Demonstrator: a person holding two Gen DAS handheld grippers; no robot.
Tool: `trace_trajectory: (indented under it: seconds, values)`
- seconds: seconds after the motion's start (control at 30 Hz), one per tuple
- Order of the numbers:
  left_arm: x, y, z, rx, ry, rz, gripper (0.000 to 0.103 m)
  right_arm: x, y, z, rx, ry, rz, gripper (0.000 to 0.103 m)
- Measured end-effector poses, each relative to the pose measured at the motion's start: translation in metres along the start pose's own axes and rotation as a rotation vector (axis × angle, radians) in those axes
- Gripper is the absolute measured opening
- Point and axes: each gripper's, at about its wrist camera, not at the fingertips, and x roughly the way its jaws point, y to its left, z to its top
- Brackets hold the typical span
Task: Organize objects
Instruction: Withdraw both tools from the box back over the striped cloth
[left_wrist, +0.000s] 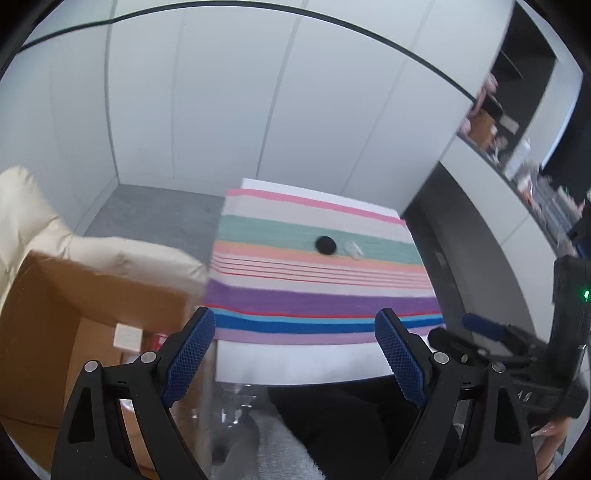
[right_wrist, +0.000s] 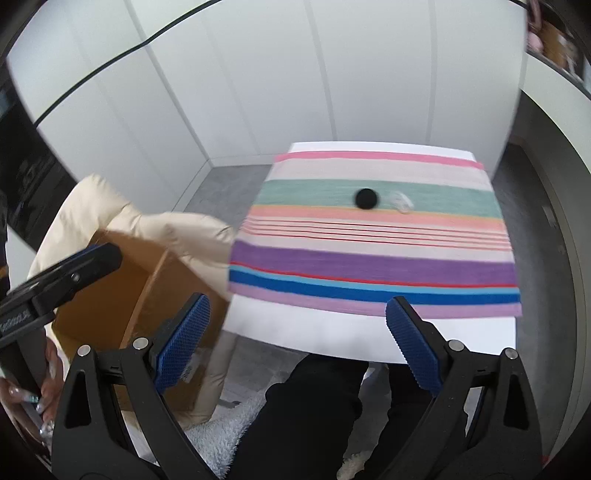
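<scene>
A small round black object (left_wrist: 325, 244) lies on the green stripe of a striped cloth (left_wrist: 321, 295) that covers a white table (left_wrist: 295, 365); it also shows in the right wrist view (right_wrist: 366, 199). A small clear object (left_wrist: 352, 250) lies just right of it, also in the right wrist view (right_wrist: 402, 201). My left gripper (left_wrist: 295, 325) is open and empty, held before the table's near edge. My right gripper (right_wrist: 297, 306) is open and empty, also short of the table (right_wrist: 332, 336). Both views are blurred.
An open cardboard box (left_wrist: 92, 306) with a cream cushion (left_wrist: 122, 254) over it stands left of the table, also in the right wrist view (right_wrist: 122, 295). The person's dark-clothed legs (right_wrist: 314, 417) are below. White wall panels stand behind. Shelves (left_wrist: 517, 140) are at the right.
</scene>
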Motion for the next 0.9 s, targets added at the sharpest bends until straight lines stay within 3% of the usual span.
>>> trace_trajectory:
  seconds: [0.37, 0.67, 0.9]
  values:
    - [0.047, -0.056, 0.009, 0.040, 0.059, -0.077, 0.090, -0.010, -0.064, -0.001, 0.096, -0.023, -0.040, 0.098]
    - [0.114, -0.073, 0.036, 0.084, 0.052, 0.011, 0.095, 0.015, -0.100, 0.017, 0.131, -0.015, -0.037, 0.098]
    - [0.221, -0.070, 0.046, 0.088, 0.214, 0.106, 0.095, 0.065, -0.141, 0.037, 0.157, -0.008, -0.069, 0.098]
